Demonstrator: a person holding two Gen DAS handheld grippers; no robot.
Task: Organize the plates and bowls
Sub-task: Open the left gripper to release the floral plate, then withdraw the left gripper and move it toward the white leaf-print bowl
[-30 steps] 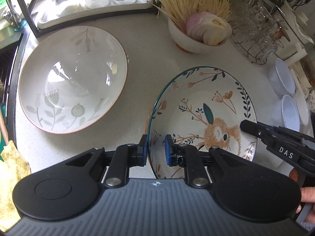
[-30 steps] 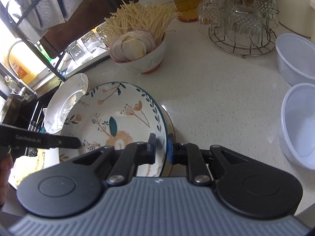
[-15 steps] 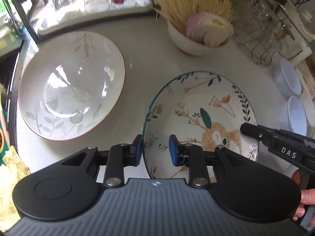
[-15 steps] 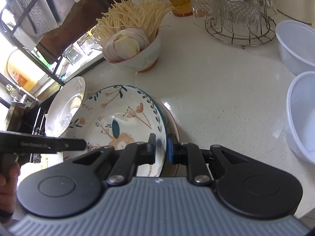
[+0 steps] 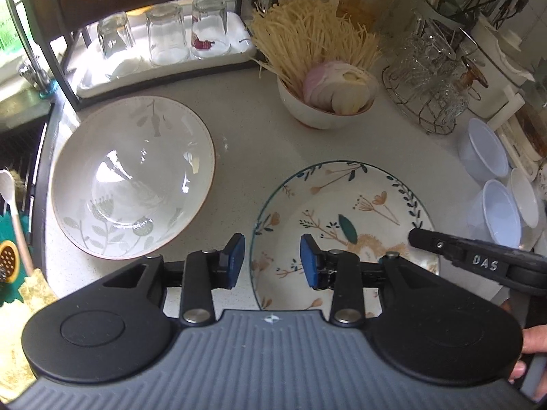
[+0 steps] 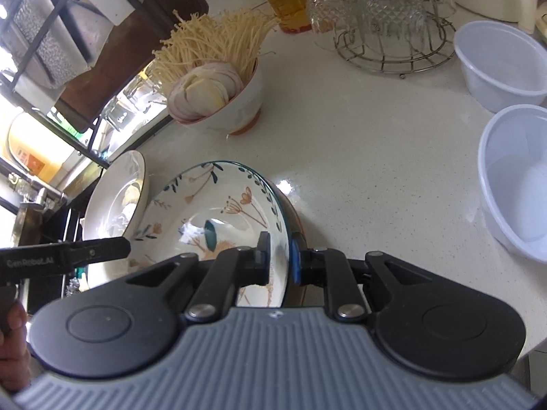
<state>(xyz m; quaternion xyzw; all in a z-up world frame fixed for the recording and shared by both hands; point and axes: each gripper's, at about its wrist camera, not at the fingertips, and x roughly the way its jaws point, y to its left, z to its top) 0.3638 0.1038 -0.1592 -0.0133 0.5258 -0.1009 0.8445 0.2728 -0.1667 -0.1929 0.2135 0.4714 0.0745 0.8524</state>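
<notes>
Since a second before, my left jaws had let go of the rim of the floral plate (image 5: 345, 225) and lifted a little, so more of the tabletop (image 5: 246, 136) came into sight. In the left wrist view, my left gripper (image 5: 270, 260) was opening, its blue pads (image 5: 309, 263) standing either side of the plate's near-left rim without pressing on it. The plate lay on the tabletop, with the big white bowl (image 5: 133, 177) apart to its left and the bowl of noodles and sliced onion (image 5: 324, 102) beyond. My right gripper's finger (image 5: 475, 259) reached over the plate's right edge.

In the right wrist view, my right gripper (image 6: 279, 260) was clamped together on the floral plate's (image 6: 218, 218) right rim. The white bowl (image 6: 116, 198) showed just behind the plate, touching or overlapping in this view. Two clear plastic tubs (image 6: 512, 184) sat well apart to the right.
</notes>
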